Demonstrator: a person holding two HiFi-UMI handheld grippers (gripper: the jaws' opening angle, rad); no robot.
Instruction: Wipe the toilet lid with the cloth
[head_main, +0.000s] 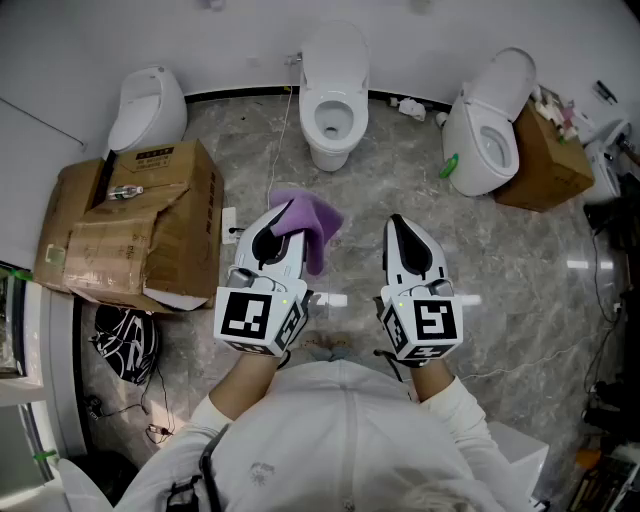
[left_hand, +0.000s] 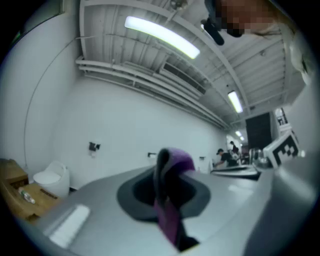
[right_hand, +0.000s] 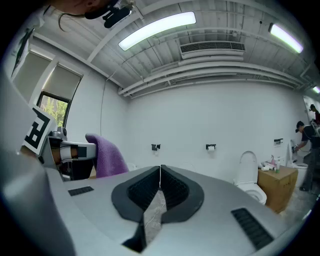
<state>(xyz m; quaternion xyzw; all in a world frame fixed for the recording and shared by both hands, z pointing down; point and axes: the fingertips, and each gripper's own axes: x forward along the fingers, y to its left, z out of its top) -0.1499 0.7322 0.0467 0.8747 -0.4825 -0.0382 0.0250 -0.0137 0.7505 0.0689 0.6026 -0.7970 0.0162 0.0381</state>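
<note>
A purple cloth (head_main: 308, 226) hangs from the tip of my left gripper (head_main: 283, 226), which is shut on it; in the left gripper view the cloth (left_hand: 172, 195) drapes over the closed jaws. My right gripper (head_main: 396, 226) is held level beside it, shut and empty, its jaws meeting with nothing between them (right_hand: 160, 172). The cloth (right_hand: 106, 155) also shows at the left of the right gripper view. Ahead stands a white toilet (head_main: 334, 98) with its lid raised against the wall. A second white toilet (head_main: 487, 125), lid up, stands to the right, and appears as the toilet (right_hand: 248, 181) in the right gripper view.
A urinal (head_main: 148, 105) stands at the back left. A crushed cardboard box (head_main: 135, 225) lies on the left, a dark bag (head_main: 126, 343) below it. Another cardboard box (head_main: 548, 160) stands by the right toilet. A cable (head_main: 279, 140) runs across the marble floor.
</note>
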